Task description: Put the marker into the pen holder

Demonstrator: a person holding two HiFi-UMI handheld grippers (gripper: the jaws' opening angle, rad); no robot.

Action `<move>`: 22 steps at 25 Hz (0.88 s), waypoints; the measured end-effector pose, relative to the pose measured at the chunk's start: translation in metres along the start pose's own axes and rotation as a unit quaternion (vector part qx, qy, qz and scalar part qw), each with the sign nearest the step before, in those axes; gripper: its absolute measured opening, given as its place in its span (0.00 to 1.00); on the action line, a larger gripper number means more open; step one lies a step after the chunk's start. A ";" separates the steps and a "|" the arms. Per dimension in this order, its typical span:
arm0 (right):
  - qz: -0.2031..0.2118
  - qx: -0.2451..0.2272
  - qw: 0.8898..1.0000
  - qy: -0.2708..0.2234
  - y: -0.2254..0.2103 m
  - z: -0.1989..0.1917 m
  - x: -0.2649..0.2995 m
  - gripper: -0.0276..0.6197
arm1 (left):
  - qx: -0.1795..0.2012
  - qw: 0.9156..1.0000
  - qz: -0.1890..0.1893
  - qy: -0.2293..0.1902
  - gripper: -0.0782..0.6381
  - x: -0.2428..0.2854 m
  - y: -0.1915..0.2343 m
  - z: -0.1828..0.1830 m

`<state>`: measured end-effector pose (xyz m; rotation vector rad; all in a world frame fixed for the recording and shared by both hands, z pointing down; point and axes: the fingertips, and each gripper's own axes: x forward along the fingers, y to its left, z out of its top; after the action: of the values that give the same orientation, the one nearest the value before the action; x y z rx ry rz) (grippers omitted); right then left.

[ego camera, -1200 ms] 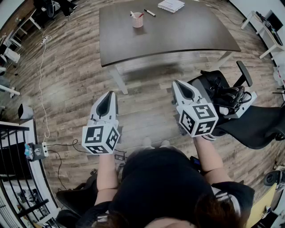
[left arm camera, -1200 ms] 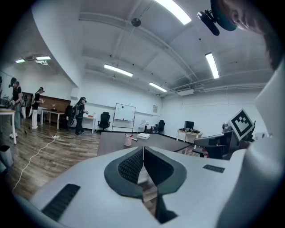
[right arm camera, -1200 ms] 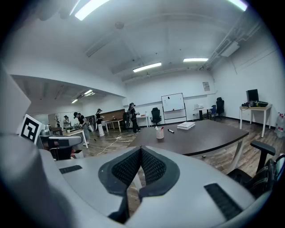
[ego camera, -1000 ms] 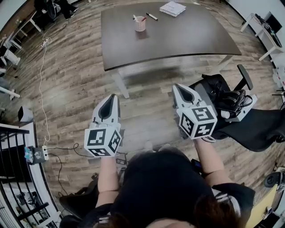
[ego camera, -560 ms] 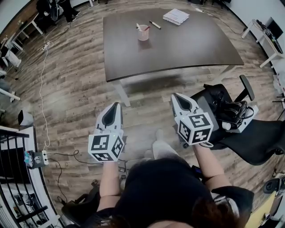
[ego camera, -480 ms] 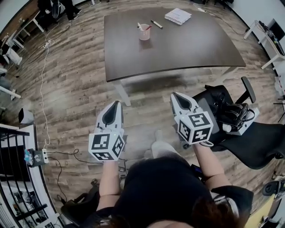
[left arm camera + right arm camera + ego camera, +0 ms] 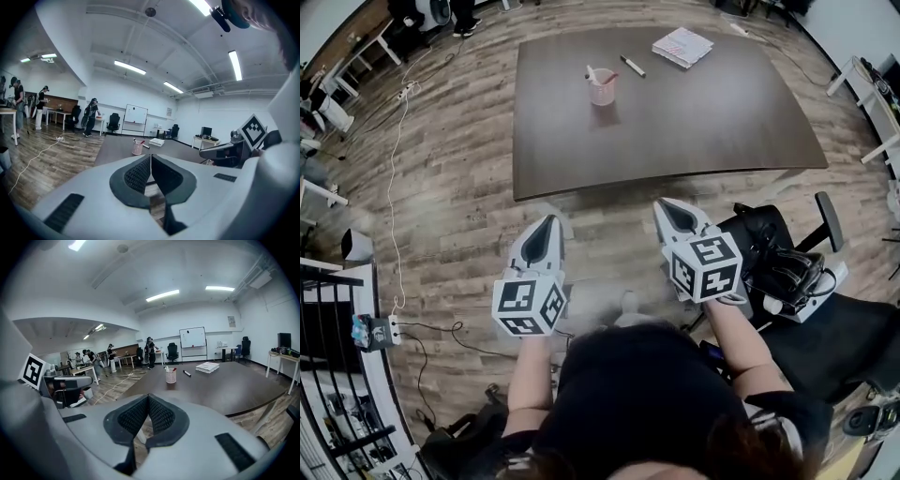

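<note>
Floor cable [image 7: 391,178]: it runs along the wood floor [image 7: 469,216], well clear of the table's left edge.
Left gripper [image 7: 547,221]: you hold it over the floor, short of the near edge of the table [image 7: 694,131]. Its jaws are pressed together with nothing between them.
Pen holder [image 7: 602,87]: this pink mesh cup stands upright on the table, near the far edge and left of centre. A white pen and a red-tipped item stand in it.
Marker [image 7: 632,66]: it lies flat on the table just right of the pen holder, nearer the far edge, and is apart from both grippers.
Right gripper [image 7: 662,207]: you hold it just short of the table's near edge. Its jaws are closed together and empty.
Paper stack [image 7: 682,46]: it lies flat near the table's far right corner.
Office chair [image 7: 797,281]: it stands on the floor, right of your right gripper.
</note>
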<state>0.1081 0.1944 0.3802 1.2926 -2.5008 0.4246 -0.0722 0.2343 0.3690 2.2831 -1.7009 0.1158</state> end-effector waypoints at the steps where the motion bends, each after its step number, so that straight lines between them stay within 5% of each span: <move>1: -0.001 -0.001 1.000 0.001 -0.007 0.002 0.005 0.06 | -0.002 1.000 0.002 0.000 0.15 0.007 0.000 0.001; 10: 0.006 0.026 1.000 0.005 -0.053 0.013 0.058 0.06 | 0.007 1.000 0.006 0.017 0.15 0.060 0.009 0.009; 22: -0.040 -0.001 0.999 -0.003 -0.111 0.061 0.176 0.06 | -0.002 0.999 -0.025 0.025 0.15 0.166 0.085 0.029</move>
<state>0.0946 -0.0200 0.4065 1.3904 -2.4440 0.3990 -0.1066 0.0506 0.3962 2.2987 -1.6181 0.1574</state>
